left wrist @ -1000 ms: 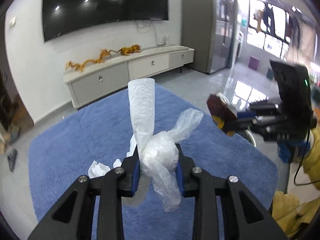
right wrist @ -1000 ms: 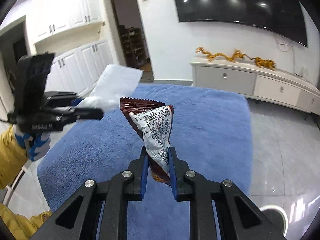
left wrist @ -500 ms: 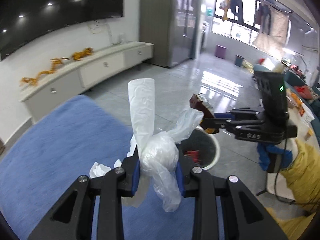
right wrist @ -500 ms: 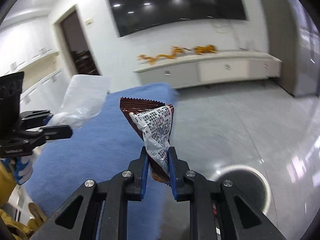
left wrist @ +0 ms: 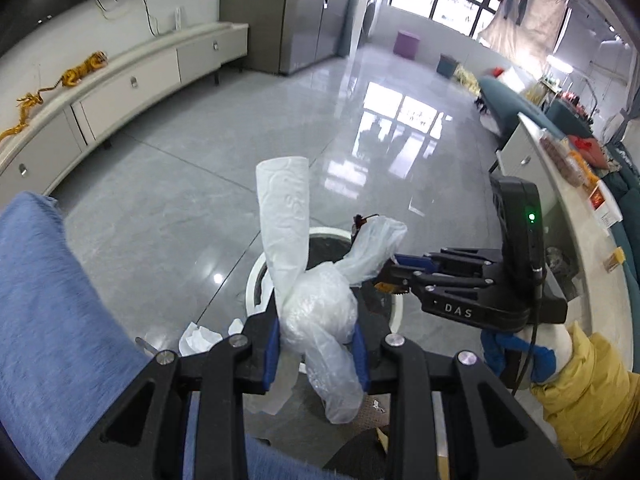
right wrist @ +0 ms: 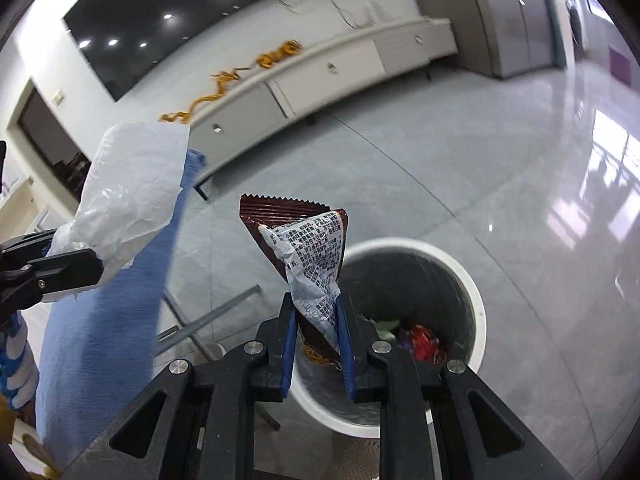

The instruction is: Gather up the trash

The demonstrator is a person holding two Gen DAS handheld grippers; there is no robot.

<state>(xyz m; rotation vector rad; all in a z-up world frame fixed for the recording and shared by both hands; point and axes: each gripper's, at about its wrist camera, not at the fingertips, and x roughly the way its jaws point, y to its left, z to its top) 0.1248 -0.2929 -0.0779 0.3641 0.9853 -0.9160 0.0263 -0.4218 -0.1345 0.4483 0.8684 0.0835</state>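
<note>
My left gripper point(left wrist: 316, 344) is shut on a wad of clear plastic and white tissue point(left wrist: 316, 304), held above the near rim of a white round trash bin point(left wrist: 256, 280). My right gripper point(right wrist: 316, 324) is shut on a brown snack wrapper point(right wrist: 308, 252) and hangs over the same bin point(right wrist: 476, 308), which holds colourful scraps. The right gripper point(left wrist: 404, 270) shows in the left wrist view, over the bin. The left gripper point(right wrist: 92, 268) with its tissue point(right wrist: 132, 192) shows at the left of the right wrist view.
A blue-covered table point(left wrist: 44, 300) lies to the left, its metal legs point(right wrist: 208, 316) beside the bin. A white TV cabinet point(right wrist: 328, 76) runs along the far wall. Glossy grey floor point(left wrist: 240, 140) surrounds the bin. A white counter point(left wrist: 568, 184) stands at the right.
Both grippers swung from above the blue table to the bin on the floor, each keeping its trash. The bin has come into view beneath them.
</note>
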